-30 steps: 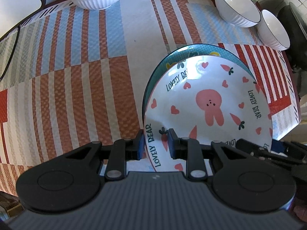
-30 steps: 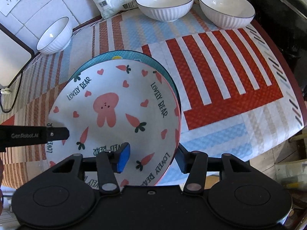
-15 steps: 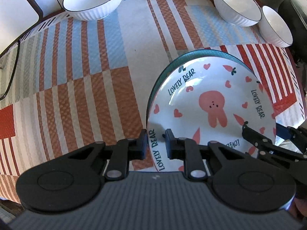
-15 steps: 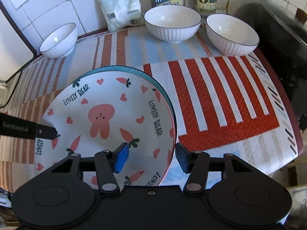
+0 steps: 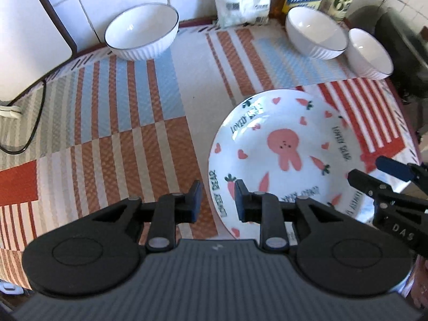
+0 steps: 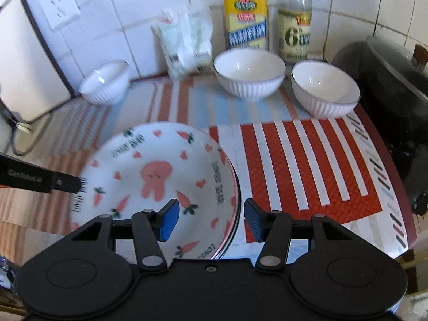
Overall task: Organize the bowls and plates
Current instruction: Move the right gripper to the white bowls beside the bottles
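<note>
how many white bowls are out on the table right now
3: one white ribbed bowl at the back left near the white board, two white ribbed bowls side by side before the bottles. None seems hidden.

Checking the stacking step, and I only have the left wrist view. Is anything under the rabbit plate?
Observer: Yes. The right wrist view shows the dark rim of a second plate peeking out under the right edge of the rabbit plate.
Operator: I see only the tips of the right gripper. Is it clamped on?
Observer: No. The right gripper has its jaws open astride both rims, and the pads are not pressing.
Operator: Is there anything on the wall that I miss?
Observer: A white wall socket, up on the tiles at the left.
</note>
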`<state>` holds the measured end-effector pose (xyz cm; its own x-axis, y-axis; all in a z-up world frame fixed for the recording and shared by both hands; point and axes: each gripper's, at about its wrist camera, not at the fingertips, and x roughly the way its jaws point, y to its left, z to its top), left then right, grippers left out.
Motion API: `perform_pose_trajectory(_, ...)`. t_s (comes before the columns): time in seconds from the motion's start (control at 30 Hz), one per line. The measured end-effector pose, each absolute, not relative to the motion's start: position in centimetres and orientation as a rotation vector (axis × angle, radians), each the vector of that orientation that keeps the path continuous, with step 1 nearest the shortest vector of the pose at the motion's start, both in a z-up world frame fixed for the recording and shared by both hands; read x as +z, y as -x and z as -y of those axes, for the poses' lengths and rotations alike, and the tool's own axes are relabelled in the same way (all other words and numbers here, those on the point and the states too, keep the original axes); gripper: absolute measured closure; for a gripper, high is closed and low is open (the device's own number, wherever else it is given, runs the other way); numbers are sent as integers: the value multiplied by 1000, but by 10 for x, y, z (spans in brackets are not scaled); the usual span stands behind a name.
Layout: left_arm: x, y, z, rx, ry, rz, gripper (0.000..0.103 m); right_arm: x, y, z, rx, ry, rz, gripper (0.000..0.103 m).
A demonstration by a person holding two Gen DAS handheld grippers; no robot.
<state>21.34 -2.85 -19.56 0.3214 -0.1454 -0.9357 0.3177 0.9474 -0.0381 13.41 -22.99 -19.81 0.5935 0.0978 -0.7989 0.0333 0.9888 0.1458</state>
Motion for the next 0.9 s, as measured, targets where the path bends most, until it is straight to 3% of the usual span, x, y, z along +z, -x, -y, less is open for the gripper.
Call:
perform_pose_trajectory(0.5,-100,-140,41,-433,-177,-1108,55,-99,-64,256,92,-120,-720,41)
perform_pose_trajectory(0.9,-53,-138,92,-514,-219,-1000,40,-60,-53,304,53,-101,-650,38)
